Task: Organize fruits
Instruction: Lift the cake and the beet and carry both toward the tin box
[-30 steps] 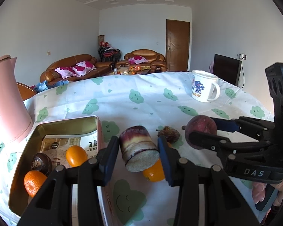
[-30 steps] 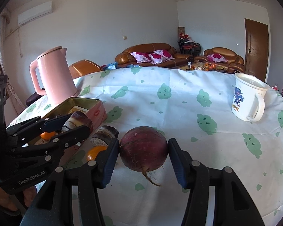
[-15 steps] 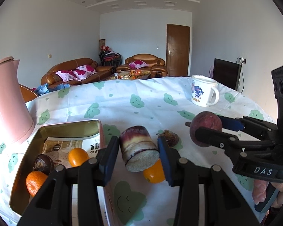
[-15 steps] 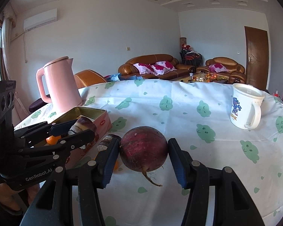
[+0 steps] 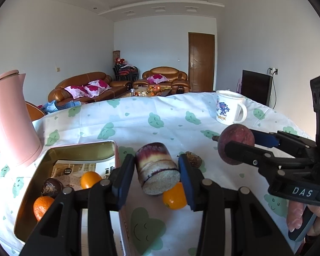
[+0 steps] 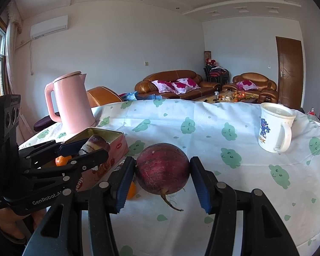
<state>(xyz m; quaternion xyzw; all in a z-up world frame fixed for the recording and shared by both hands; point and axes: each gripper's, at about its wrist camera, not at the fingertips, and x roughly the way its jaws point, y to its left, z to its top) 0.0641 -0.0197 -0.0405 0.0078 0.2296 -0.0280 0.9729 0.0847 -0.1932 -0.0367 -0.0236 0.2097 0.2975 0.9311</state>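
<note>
Little has changed since a second ago: both grips are the same, and both views show slightly more of the room's far wall and ceiling, so the held pieces sit a touch lower against the table.

The left gripper is closed to a narrow gap on a short cut section of purple-and-cream sugarcane, its blue pads pressing both sides and the pale cut end facing the camera. It hangs just off the right edge of the open rectangular gold-lined tin box with pink sides, clear of the cloth. Inside the tin lie two small oranges and a dark round fruit. Below the cane, on the white tablecloth with green cloud faces, rests another orange; a dark shrivelled fruit lies just beyond it.

The right gripper clamps a round dark-red fruit with a thin root tail at a somewhat wider gap, pads against its left and right flanks, lifted above the cloth toward the near edge of the table. A pink electric kettle stands behind the tin near the left edge, and a white printed mug near the right edge.
</note>
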